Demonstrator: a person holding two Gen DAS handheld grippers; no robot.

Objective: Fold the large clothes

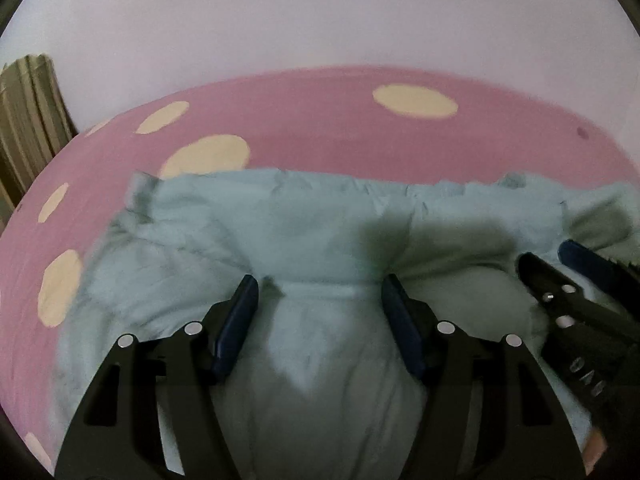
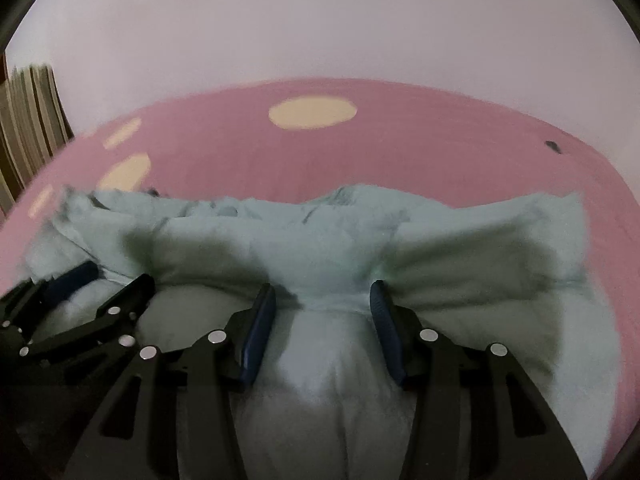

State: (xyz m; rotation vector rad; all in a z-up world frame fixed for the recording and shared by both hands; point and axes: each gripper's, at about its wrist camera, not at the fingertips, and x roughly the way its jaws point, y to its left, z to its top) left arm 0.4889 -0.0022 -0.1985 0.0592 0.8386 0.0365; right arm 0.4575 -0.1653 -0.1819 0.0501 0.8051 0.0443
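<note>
A large pale mint-green garment [image 1: 280, 232] lies bunched on the pink bedsheet; it also shows in the right wrist view [image 2: 320, 236]. My left gripper [image 1: 320, 292] has its blue-padded fingers [image 1: 240, 312] apart, with a gathered fold of the garment between them. My right gripper [image 2: 322, 300] likewise straddles a gathered hem, its fingers [image 2: 260, 320] apart with cloth pinched between. The two grippers sit side by side: the right gripper shows at the right edge of the left wrist view [image 1: 560, 272], the left gripper at the left of the right wrist view [image 2: 100, 284].
The pink sheet [image 1: 340, 140] with cream dots [image 1: 414, 101] covers the bed, also seen in the right wrist view [image 2: 400, 152]. A plain pale wall [image 1: 320, 12] stands behind. A striped curtain [image 1: 28, 104] hangs at the far left. A small dark speck [image 2: 552, 145] lies on the sheet.
</note>
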